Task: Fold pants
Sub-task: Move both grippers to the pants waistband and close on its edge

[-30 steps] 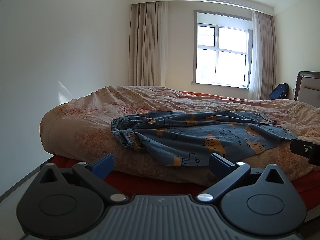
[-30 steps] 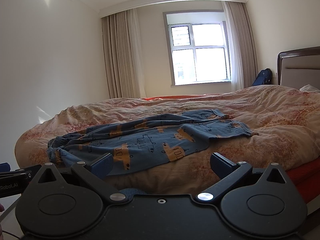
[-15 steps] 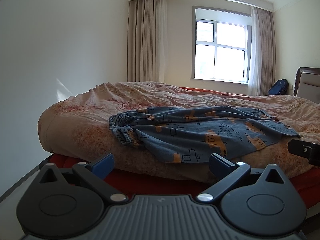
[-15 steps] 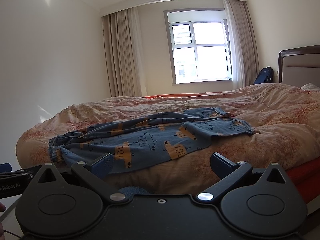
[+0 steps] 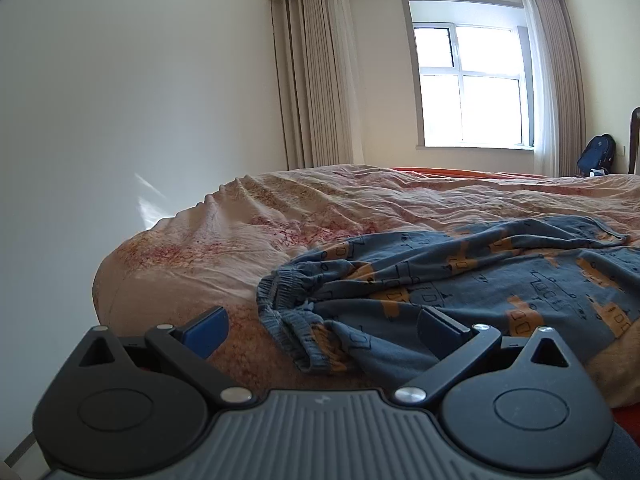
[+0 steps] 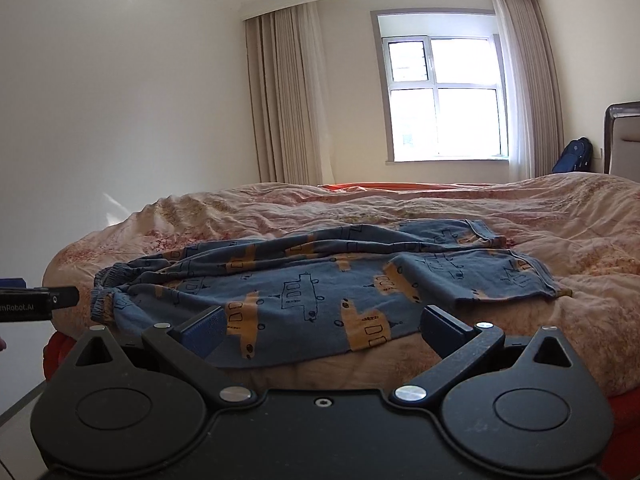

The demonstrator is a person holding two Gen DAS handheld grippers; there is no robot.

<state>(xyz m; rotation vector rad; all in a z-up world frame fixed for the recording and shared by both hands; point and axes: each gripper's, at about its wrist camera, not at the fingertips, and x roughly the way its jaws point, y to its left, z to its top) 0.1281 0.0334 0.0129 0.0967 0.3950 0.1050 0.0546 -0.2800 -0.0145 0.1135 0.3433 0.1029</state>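
Blue pants (image 5: pixel 460 280) with an orange vehicle print lie spread and rumpled on the bed, waistband to the left, legs to the right. They also show in the right wrist view (image 6: pixel 320 284). My left gripper (image 5: pixel 320 328) is open and empty, just in front of the bunched elastic waistband (image 5: pixel 288 312). My right gripper (image 6: pixel 320 326) is open and empty, just in front of the near edge of the pants at mid-length. The left gripper's body shows at the left edge of the right wrist view (image 6: pixel 36 300).
The bed has a pink floral quilt (image 5: pixel 280 220) over a red sheet (image 6: pixel 624 412). A white wall (image 5: pixel 100 140) stands to the left. Curtains and a window (image 6: pixel 444 96) are behind the bed. A headboard (image 6: pixel 624 136) and a blue backpack (image 6: pixel 572 156) are at the right.
Both grippers have moved forward and closer to the bed. The left one now faces the waistband, and the pants look larger in both views. The pants have not moved.
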